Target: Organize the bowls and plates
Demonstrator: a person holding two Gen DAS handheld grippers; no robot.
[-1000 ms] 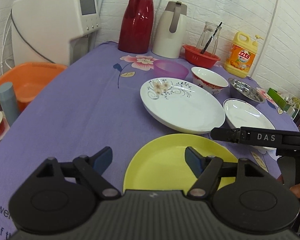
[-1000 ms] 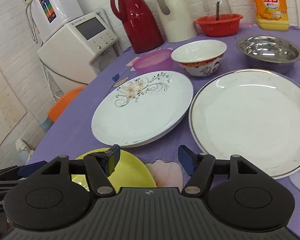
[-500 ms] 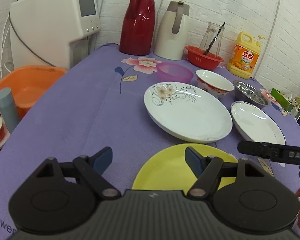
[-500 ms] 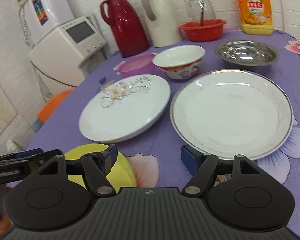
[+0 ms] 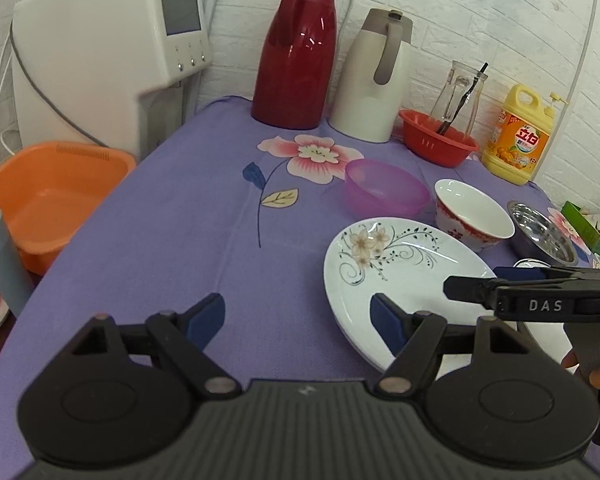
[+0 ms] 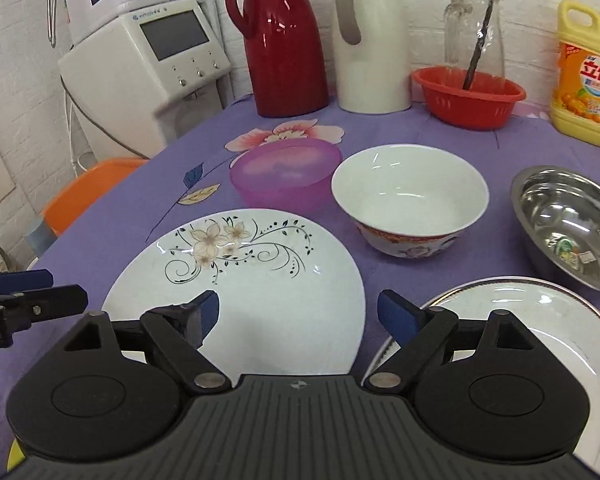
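left gripper (image 5: 298, 318): mine, bottom centre of the left view, jaws spread fairly wide, nothing between the blue pads, just purple cloth and the near edge of a plate under them.
right gripper (image 6: 298, 316): same deal in the right view, jaws wide apart, holding nothing. It hangs over the near part of the flower plate; you can also see it poking in from the right edge of the left view, over that same plate.
flower plate (image 6: 260, 280): white with a flower and black swirls, flat on the cloth, centre of the right view, lower right in the left one.
gold-rimmed plate (image 6: 540, 332): plain white, lower right of the right view, just beside the flower plate, can't tell if the rims touch.
yellow plate (image 6: 14, 456): only a sliver at the bottom left corner of the right view, mostly hidden behind my gripper.
pink bowl (image 6: 286, 174): see-through plastic, just above the flower plate.
white bowl (image 6: 410, 196): red pattern outside, right of the pink bowl, very close to it.
steel bowl (image 6: 568, 224): right edge, above the gold-rimmed plate.
tablecloth (image 5: 160, 220): purple with a big flower print.
back row: red jug (image 6: 284, 36), white jug (image 6: 370, 36), red basket (image 6: 468, 96) with a glass jar (image 6: 474, 28) in it, yellow soap bottle (image 6: 588, 76), all along the top against the brick wall.
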